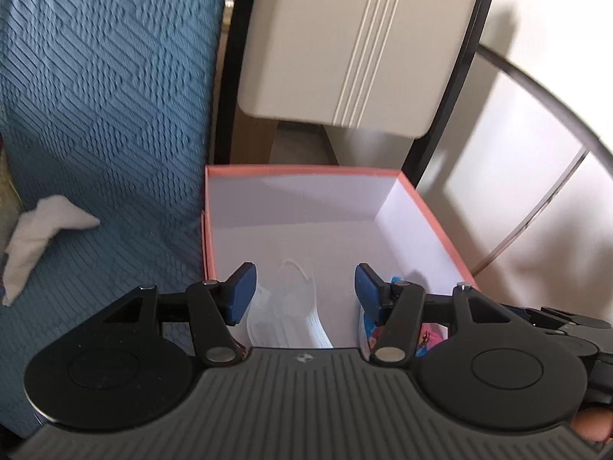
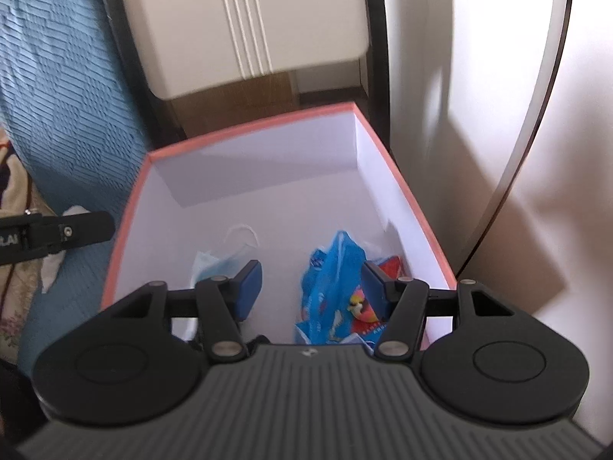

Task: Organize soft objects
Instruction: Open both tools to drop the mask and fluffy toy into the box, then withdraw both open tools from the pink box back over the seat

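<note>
Inside box (image 2: 406, 188): face mask (image 1: 291, 306) left, blue packet (image 2: 329, 280) right (print blurred, lower ends hidden).
Left tool (image 1: 302, 295): spread, empty.
Right tool (image 2: 312, 287): spread, empty.
Bed (image 1: 95, 115): white cloth (image 1: 38, 234), partly cut off.

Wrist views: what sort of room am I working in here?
Probably a bedroom: a blue quilted bedspread, a pale wardrobe door, and a pink-rimmed box holding a face mask.

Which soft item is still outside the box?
The white cloth, lying on the blue bedspread; the mask and colourful pack are inside the box.
</note>
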`<state>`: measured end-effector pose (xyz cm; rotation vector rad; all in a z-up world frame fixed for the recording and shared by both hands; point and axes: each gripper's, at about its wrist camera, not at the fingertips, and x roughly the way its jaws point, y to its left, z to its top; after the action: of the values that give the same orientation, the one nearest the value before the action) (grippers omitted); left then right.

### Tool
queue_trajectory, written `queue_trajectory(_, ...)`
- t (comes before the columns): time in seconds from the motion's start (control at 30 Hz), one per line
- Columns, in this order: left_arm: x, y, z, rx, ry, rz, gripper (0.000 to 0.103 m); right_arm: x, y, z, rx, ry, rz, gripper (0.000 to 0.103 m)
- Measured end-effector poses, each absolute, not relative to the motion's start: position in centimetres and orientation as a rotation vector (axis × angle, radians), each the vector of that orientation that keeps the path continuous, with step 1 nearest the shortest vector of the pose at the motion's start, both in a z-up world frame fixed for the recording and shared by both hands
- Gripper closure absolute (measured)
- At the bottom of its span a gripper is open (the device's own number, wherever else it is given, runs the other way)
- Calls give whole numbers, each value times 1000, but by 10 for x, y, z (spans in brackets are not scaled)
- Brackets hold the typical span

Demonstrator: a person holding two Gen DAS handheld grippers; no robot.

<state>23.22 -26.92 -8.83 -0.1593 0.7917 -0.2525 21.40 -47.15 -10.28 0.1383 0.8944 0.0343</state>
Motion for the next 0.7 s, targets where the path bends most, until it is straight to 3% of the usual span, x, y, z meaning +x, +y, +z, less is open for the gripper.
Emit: queue_trajectory(0.7,149,-189,-29,-167,607,-204,40,164,-402,-27,90,745,138,43)
